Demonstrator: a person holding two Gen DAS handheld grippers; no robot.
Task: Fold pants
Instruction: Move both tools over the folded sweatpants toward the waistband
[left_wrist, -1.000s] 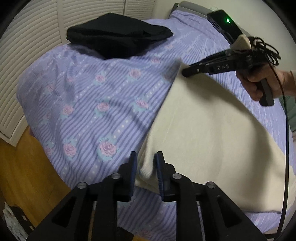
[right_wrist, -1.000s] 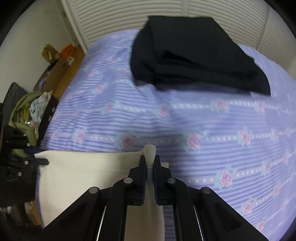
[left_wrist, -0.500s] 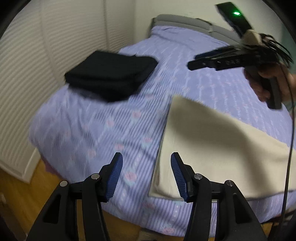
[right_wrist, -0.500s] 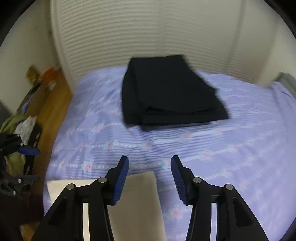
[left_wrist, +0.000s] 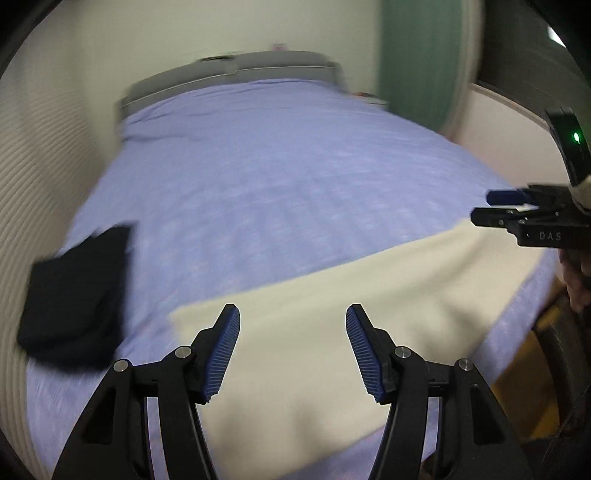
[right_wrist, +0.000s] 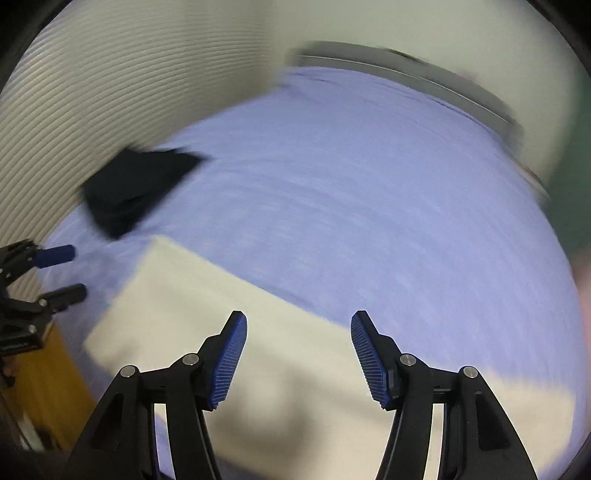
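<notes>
Both claws hover spread wide, left claw and right claw, over the cream pants lying flat along the bed's near edge; a shallow pinch risks catching only the top layer.

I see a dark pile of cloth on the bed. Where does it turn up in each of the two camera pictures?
Left wrist view: the black folded clothes lie at the far left, on the purple bedspread, left of the cream pants.
Right wrist view: they sit upper left, beyond the pants' far corner.
Shared landmark: the grey headboard.
</notes>
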